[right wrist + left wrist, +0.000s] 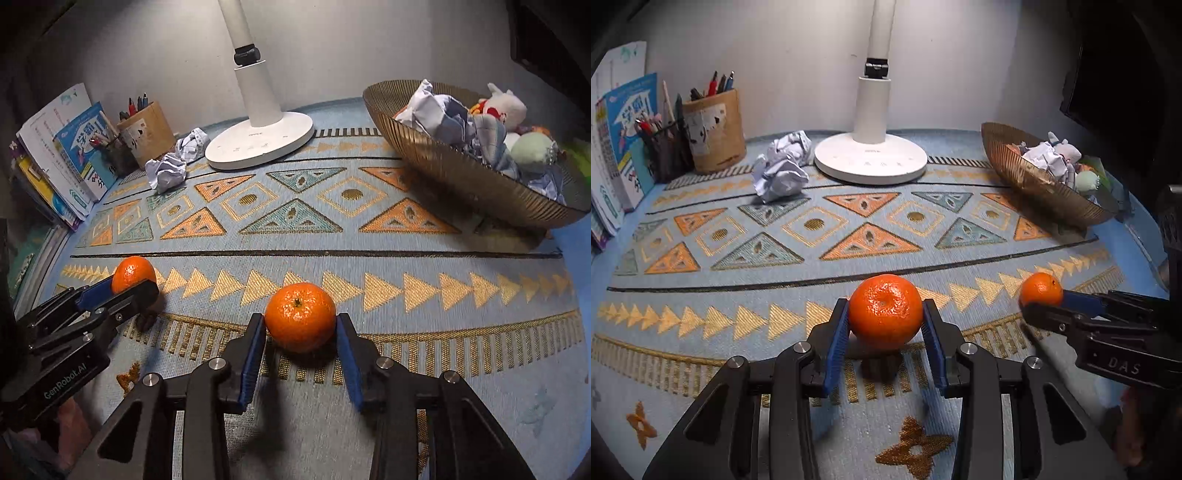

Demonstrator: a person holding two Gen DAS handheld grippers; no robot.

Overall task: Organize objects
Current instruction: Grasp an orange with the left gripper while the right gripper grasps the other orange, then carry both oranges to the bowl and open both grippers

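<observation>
Now your left claw (pixel 886 325) has one mandarin (pixel 885 311) squeezed between its blue pads (pixel 836 345), held just above the patterned cloth (pixel 812 258) on the bench. Your right claw (pixel 301 339) grips a second mandarin (pixel 300 320) the same way, close beside the first. That makes two mandarins, one per claw. Farther back you have two crumpled paper balls (pixel 783 166) by the lamp (pixel 870 158), one gold bowl (pixel 461 173) of toys and paper, and two pen cups (pixel 714 131).
</observation>
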